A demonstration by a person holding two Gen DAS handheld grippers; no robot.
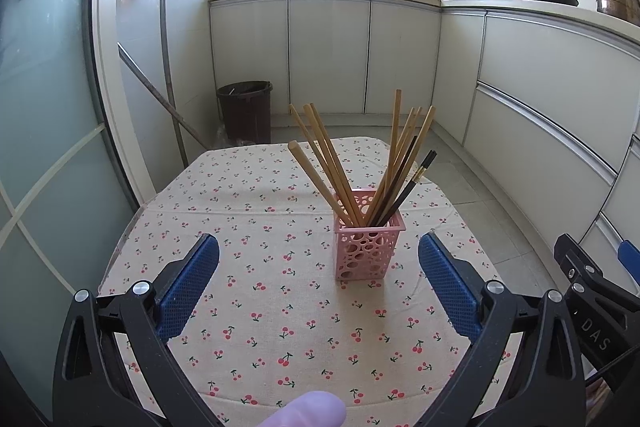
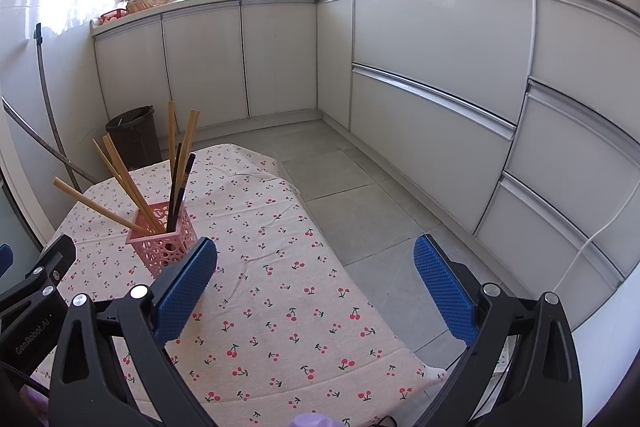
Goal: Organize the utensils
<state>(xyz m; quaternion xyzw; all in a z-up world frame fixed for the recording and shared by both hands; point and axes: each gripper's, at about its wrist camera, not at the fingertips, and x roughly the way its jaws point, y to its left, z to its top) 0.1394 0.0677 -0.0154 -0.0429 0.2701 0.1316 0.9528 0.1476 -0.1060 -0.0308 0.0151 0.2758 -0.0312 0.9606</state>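
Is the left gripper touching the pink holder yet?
Apart. In the left wrist view the left gripper is open, and bare tablecloth shows between both fingertips and the pink holder, which stands ahead of them.

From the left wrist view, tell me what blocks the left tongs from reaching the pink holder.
Nothing visible. Only bare tablecloth lies between the open left tongs and the pink holder, which stands slightly right of centre.

A cherry-print tablecloth (image 1: 256,307) covers the table; a dark bin (image 1: 245,111) stands by grey cabinets (image 2: 432,67).
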